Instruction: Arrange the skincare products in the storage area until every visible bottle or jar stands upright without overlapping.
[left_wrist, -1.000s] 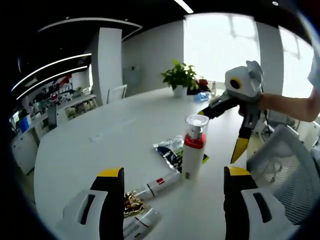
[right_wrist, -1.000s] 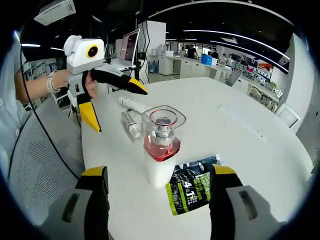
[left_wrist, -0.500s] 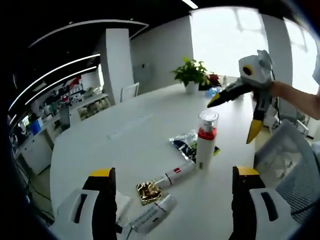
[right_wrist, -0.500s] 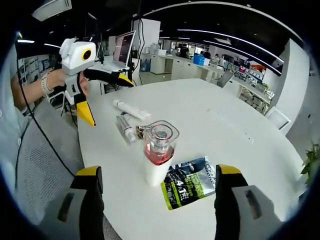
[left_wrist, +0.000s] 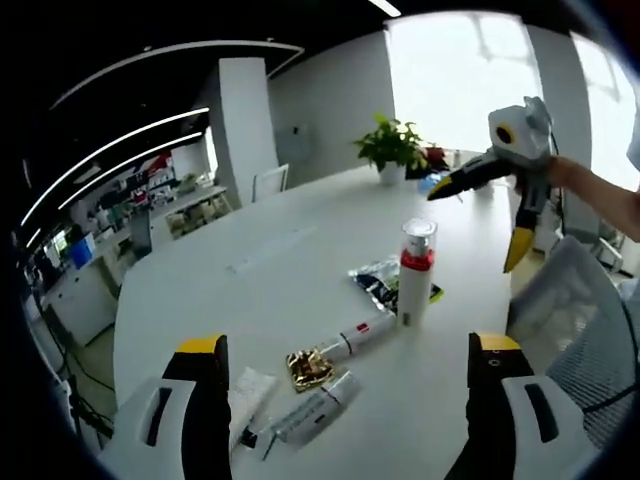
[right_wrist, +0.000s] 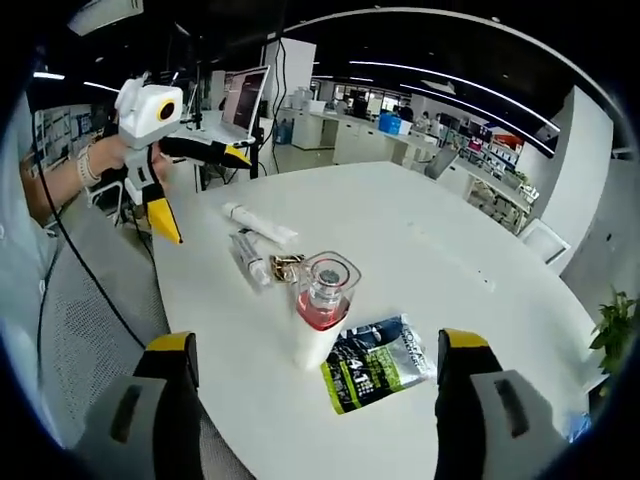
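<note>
White table (left_wrist: 300, 270): pump bottle (left_wrist: 415, 272) stood upright, tubes (left_wrist: 355, 338) laid flat beside it.
Left gripper (left_wrist: 345, 400): jaws spread wide, nothing held.
Right gripper (right_wrist: 315, 400): wide open, empty, raised above the bottle.

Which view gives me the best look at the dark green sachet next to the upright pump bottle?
The right gripper view: the sachet lies flat and near, its whole printed face showing beside the pump bottle. In the left gripper view the sachet is farther off and smaller, partly hidden behind the bottle.
</note>
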